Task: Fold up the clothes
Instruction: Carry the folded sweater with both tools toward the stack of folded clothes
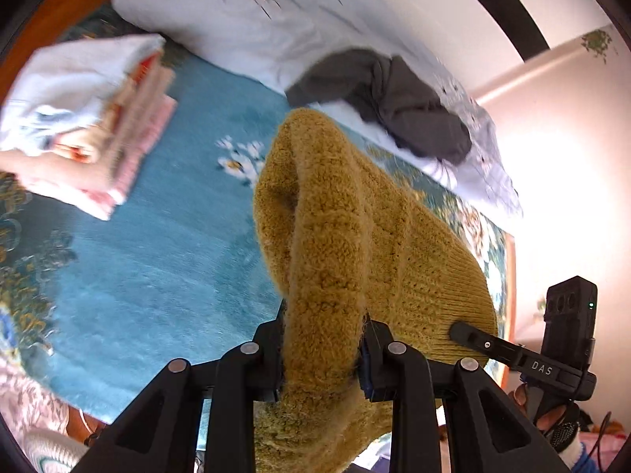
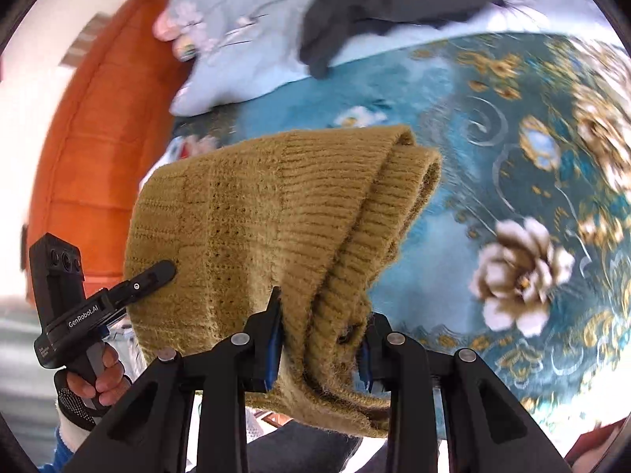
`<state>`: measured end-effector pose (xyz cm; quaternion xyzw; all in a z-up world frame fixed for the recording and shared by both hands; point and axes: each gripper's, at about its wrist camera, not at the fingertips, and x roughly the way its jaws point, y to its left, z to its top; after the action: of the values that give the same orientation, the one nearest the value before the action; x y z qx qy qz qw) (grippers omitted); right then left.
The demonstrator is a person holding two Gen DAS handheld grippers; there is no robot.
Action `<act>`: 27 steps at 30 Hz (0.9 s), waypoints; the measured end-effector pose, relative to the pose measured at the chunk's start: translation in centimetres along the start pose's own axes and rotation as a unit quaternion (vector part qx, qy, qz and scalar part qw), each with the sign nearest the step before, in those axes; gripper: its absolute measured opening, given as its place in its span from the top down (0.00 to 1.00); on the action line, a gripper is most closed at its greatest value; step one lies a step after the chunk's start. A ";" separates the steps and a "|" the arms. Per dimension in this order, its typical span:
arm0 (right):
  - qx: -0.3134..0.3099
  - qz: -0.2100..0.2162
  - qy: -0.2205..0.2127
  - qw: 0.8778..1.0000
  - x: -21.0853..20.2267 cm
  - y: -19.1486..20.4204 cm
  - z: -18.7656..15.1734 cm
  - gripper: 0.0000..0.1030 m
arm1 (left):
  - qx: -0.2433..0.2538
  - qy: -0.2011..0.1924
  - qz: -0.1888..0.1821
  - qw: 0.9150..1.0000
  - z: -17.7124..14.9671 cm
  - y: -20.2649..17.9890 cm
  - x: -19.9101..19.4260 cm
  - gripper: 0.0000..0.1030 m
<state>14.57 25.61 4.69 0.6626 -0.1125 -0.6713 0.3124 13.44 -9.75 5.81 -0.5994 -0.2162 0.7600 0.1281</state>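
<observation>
The mustard knit sweater (image 1: 335, 236) hangs in the air above the teal floral blanket (image 1: 165, 252) that covers the bed, bunched into thick folds and held up at two places along its edge. The left hand-held gripper (image 1: 321, 358) is clamped on one gathered roll of the knit, its blue-padded fingers pressed against either side of the fabric. The right hand-held gripper (image 2: 321, 349) is closed the same way on a stack of ribbed layers — the hem edges droop below its fingers. In each wrist view the other hand-held gripper shows at the sweater's outer edge: the right one (image 1: 465, 333) touches the ribbed part at the sweater's right, and the left one (image 2: 159, 272) meets the knit at the sweater's left, a bare hand (image 2: 104, 378) wrapped round its handle.

Beyond the sweater, away from the cameras, a dark grey garment (image 1: 390, 102) lies crumpled on a pale blue floral duvet (image 1: 244, 12). To the sweater's left in the left wrist view sits a pile of folded clothes (image 1: 90, 118) — white on top, pink and cream beneath — resting on the blanket. An orange padded headboard (image 2: 98, 118) stands left of the sweater in the right wrist view.
</observation>
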 end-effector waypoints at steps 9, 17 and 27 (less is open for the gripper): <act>-0.072 0.059 0.028 0.995 1.2 3.2 -0.3 0.69 | -0.052 -0.060 0.032 0.996 -2.1 1.5 -4.6 0.72; -0.098 0.067 0.024 0.993 0.8 5.0 0.8 0.69 | -0.072 -0.083 0.028 0.994 -1.7 2.8 -6.0 0.72; -0.099 0.063 0.020 0.993 2.6 10.0 2.5 0.69 | -0.072 -0.087 0.005 0.994 1.8 7.5 -8.0 0.72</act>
<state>15.04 15.67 8.42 0.6331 -0.0807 -0.6447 0.4208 14.15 -20.24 9.43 -0.5401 -0.2782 0.7919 0.0616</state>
